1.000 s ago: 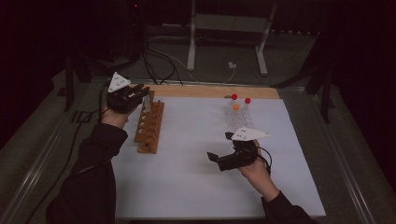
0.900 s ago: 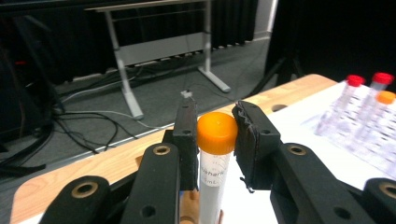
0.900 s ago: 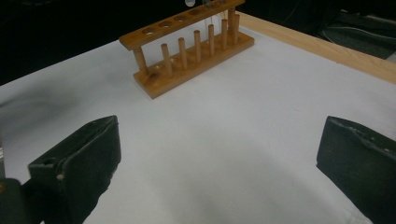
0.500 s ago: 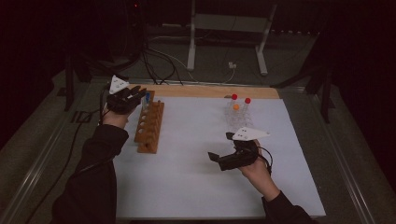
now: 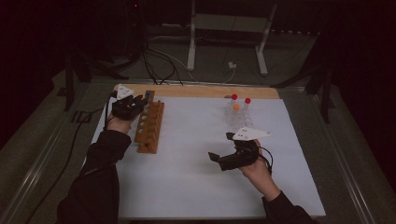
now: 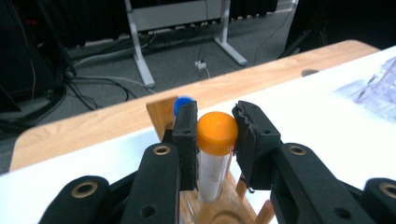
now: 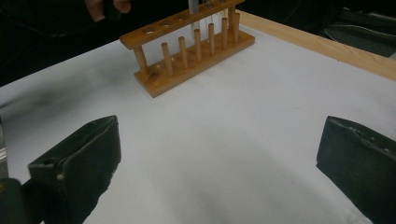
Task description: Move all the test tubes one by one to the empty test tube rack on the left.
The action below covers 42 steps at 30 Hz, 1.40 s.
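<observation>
Holding an orange-capped tube (image 6: pixel 214 158) in my left gripper (image 6: pixel 215 140), I am bringing it into the wooden rack (image 5: pixel 149 126) at the tabletop's (image 5: pixel 196 186) left side. Its fingers (image 6: pixel 187 135) are nearly closed, pressing the cap from both sides, and the tube is hanging upright with its lower end already among the rack's top holes; I cannot tell whether it is resting on the base yet. Just behind it a blue-capped tube (image 6: pixel 181 103) is already sitting at the rack's far end, so I am judging that one tube is placed and this is the second going in.

My right gripper (image 5: pixel 232 157) is idling low over the bare white sheet nearer me, its fingers (image 7: pixel 79 163) spread wide with nothing between them.

Farther off, at the right rear of the sheet, a clear holder (image 5: pixel 237 119) is carrying three more tubes: two red caps (image 5: pixel 240 99) and one orange cap (image 5: pixel 236 107). Those, I reckon, are what is left to carry over, and most holes in the rack are showing empty.

The tube in hand is looking like a slim clear plastic cylinder with whitish contents or a label in its upper part, topped by a smooth, rounded, glossy orange screw cap wider than its body.
</observation>
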Tool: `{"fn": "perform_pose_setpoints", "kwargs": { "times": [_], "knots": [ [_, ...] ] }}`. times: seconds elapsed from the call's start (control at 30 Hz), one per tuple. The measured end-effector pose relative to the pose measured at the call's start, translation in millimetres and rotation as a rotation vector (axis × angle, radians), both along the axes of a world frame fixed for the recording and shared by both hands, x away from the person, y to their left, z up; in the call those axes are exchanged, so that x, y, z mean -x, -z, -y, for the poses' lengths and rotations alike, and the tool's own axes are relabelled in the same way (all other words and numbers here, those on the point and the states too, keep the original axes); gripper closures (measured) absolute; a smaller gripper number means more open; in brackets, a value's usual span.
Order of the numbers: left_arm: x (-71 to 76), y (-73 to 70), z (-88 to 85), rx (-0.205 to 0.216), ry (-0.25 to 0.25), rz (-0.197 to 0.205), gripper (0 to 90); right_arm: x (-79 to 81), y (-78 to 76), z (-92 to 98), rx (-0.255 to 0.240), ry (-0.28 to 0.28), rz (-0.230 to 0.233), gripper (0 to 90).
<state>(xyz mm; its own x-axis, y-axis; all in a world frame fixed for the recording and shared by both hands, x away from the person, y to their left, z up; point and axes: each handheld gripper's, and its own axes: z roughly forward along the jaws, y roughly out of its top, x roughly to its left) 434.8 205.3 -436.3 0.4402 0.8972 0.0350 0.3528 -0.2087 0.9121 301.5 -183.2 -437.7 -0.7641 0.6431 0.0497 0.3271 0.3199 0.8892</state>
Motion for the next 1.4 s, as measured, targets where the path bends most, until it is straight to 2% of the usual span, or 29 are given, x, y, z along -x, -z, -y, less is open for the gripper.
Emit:
{"fn": "perform_pose_setpoints", "kwargs": {
  "times": [0.27,0.43,0.67,0.73,0.8,0.87,0.93,1.07,1.27,1.4],
  "knots": [
    [-1.3,10.3,1.9,-0.027,-0.004,-0.031,71.7,0.2,-0.3,-0.6,0.003,-0.007,-0.001,0.0],
    [0.0,9.8,3.6,-0.048,-0.005,-0.041,71.5,0.5,-0.9,-0.4,0.001,-0.01,0.0,0.0],
    [-1.8,5.0,2.8,-0.058,0.004,-0.09,69.7,2.0,-3.0,-0.4,-0.002,-0.012,0.007,0.0],
    [0.8,4.3,3.4,-0.062,0.019,-0.091,63.6,2.4,-4.7,0.0,-0.006,-0.012,0.012,0.0],
    [3.4,3.3,2.5,-0.039,0.02,-0.1,51.5,2.7,-6.5,1.4,-0.008,-0.003,0.022,0.0],
    [7.8,1.5,1.2,-0.04,0.009,-0.099,41.3,2.2,-8.1,4.0,-0.017,0.009,0.029,0.0],
    [12.5,-0.6,-0.8,-0.033,0.021,-0.108,32.5,1.6,-9.2,6.2,-0.013,0.023,0.036,0.0],
    [27.7,-5.6,-4.2,-0.017,0.048,-0.092,16.5,-1.1,-13.1,13.1,-0.01,0.06,0.068,0.0],
    [55.4,-10.9,-3.7,0.023,0.131,-0.082,4.1,-11.3,-16.2,25.0,-0.018,0.11,0.078,0.0],
    [74.2,-8.4,1.9,0.028,0.198,-0.088,2.4,-20.2,-13.6,29.5,0.006,0.153,0.088,0.0]
  ]
}}
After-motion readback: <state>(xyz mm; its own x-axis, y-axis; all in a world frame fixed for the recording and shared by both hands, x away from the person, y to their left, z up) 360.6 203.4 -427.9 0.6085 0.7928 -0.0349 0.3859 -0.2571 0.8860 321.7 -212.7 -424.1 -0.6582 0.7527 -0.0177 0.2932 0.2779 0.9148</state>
